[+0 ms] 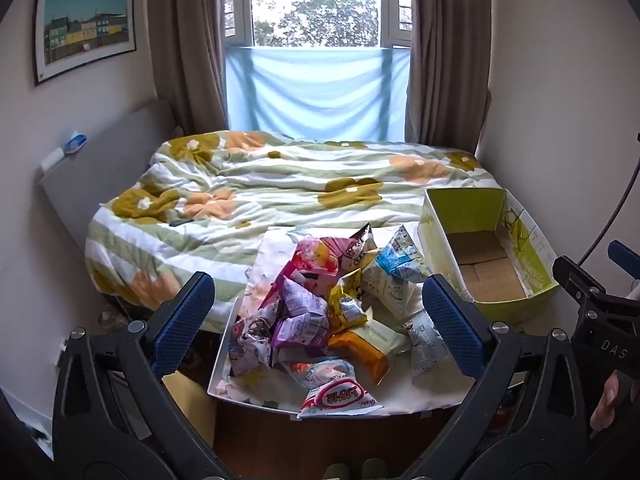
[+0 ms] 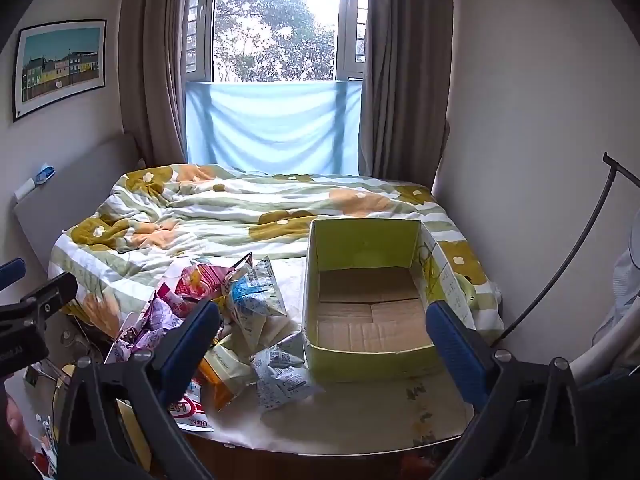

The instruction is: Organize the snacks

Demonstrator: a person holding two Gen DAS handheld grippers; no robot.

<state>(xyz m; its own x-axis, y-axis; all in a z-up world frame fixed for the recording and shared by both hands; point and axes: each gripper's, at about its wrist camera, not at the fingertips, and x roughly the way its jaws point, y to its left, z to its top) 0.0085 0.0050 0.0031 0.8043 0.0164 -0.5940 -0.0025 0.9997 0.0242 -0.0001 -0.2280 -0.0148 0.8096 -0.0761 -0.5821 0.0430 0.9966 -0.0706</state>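
We have both tools up and nothing taken yet: the left gripper [image 1: 318, 316] has its blue pads spread wide with nothing between them, framing the snack pile [image 1: 324, 308] in the lower centre of the left wrist view, and the right gripper [image 2: 322, 352] is just as wide and bare, framing the green box [image 2: 368, 300] in the centre right of its view. The box is open-topped and empty, bare cardboard floor showing, sitting on the white tabletop [image 2: 360, 412] just right of the pile, with the floral bed [image 2: 240, 216] behind. The snacks are loose crinkly bags, heaped and overlapping; a red and white packet [image 1: 338, 396] hangs over the table's near edge at the bottom of the frame. We judge the step as the first pick. To do it well we'd go for an outlying bag, not the heap's middle, pinch at a sealed seam or corner so the foil doesn't slip, close gently since contents likely crush, lift clear before swinging right, and release low inside the box, starting at a far corner so later bags fit.
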